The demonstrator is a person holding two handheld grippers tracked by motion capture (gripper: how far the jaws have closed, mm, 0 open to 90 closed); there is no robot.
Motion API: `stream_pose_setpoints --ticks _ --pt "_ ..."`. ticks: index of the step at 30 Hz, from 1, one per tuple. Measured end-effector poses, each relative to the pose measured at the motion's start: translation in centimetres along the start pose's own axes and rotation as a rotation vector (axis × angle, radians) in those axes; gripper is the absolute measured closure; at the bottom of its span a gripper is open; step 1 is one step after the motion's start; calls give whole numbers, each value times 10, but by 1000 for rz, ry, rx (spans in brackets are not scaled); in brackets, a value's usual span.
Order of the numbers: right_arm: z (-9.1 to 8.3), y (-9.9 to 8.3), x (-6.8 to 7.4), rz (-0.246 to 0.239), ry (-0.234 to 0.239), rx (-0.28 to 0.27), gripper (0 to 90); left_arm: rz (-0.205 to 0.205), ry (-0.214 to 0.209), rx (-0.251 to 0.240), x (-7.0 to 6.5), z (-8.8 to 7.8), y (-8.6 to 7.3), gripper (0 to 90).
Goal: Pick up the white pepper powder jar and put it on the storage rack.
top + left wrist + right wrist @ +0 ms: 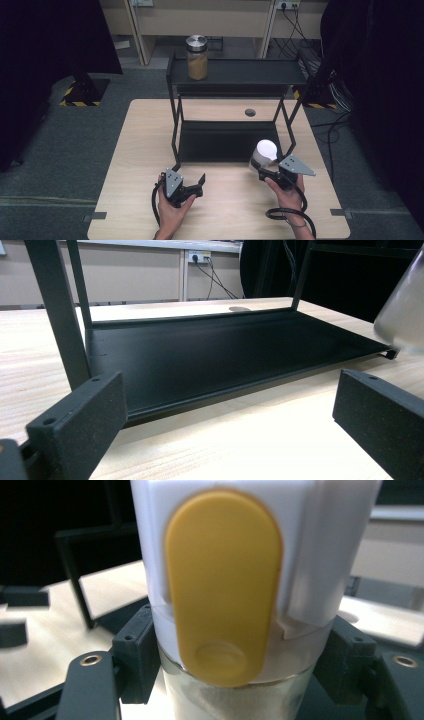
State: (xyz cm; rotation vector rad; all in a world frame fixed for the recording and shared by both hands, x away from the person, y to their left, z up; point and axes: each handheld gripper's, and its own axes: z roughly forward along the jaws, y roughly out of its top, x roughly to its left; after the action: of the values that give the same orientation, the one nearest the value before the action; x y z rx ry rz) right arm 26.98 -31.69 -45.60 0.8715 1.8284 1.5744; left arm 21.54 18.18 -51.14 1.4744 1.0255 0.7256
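My right gripper point(261, 171) is shut on a clear jar with a white lid point(265, 154), held at the front right corner of the black rack point(235, 75). In the right gripper view the jar point(235, 580) stands between the black pads point(136, 652), showing a yellow flip tab on its white lid. My left gripper point(189, 178) rests open on the table in front of the rack's lower shelf point(215, 355), with nothing between its fingers point(80, 425). A second jar with a metal lid and brownish contents point(197, 57) stands on the rack's top shelf.
The wooden table point(135, 165) has a round cable hole point(250, 112) behind the rack. Cables trail from both grippers toward the table's front edge. Dark curtains and a floor stand flank the table; more cables lie on the floor at the right.
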Motion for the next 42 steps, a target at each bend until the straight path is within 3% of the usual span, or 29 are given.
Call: stream_pose_setpoints --ticks 2,11,42 --pt "-3 10 2 -8 -25 -30 307 -1 0 0 0 0 0 1" --pt "-4 40 -2 -34 -51 -80 308 0 0 1 0 0 0 1" --pt "3 105 -3 -86 -77 -162 308 3 0 1 0 0 0 1"
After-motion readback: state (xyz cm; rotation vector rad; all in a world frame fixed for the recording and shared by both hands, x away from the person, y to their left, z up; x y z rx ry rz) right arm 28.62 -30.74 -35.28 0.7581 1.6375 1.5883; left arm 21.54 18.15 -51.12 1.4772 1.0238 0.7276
